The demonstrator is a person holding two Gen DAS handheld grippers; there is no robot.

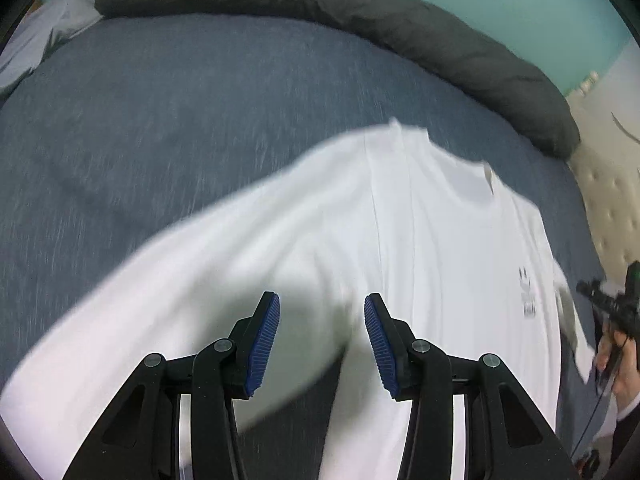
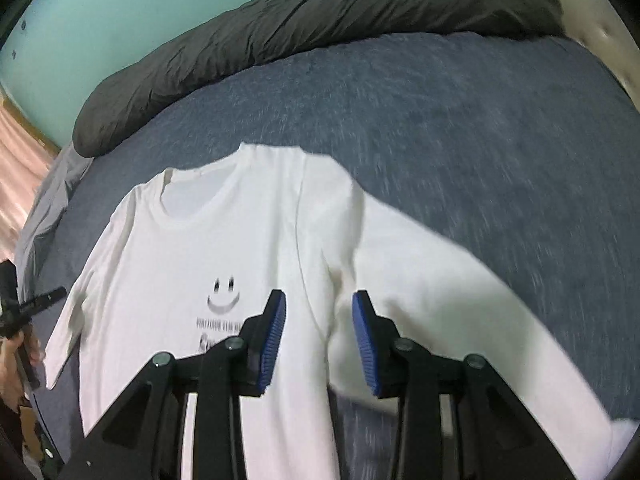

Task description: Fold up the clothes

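— Where's the shirt lying?

— The white long-sleeved shirt (image 2: 224,248) is spread front-up on the blue-grey bedspread (image 2: 460,132), collar toward twelve o'clock from where the right gripper looks. There's a smiley print (image 2: 222,294) on the chest with small lettering under it, too blurred to read.

— And the claws?

— The right gripper (image 2: 318,340) has its blue pads spread apart, nothing between them, hanging over the shirt's armpit seam. The left gripper (image 1: 322,344) is spread too, empty, above the sleeve (image 1: 160,304) that runs out toward eight o'clock in its view. Whether either touches cloth, I can't tell.

— Any bins or baskets about?

— I see none; the bed carries everything.

— How are the edges?

— A dark grey duvet (image 2: 300,28) is bunched along the far side, from ten to one o'clock in the right view, well apart from the collar. Bare bedspread lies between them, and more opens toward two and three o'clock. In the left view a pale padded headboard (image 1: 612,200) sits at three o'clock, just past the bed's edge. A hand (image 1: 624,364) shows at four o'clock there, near the shirt's other sleeve.
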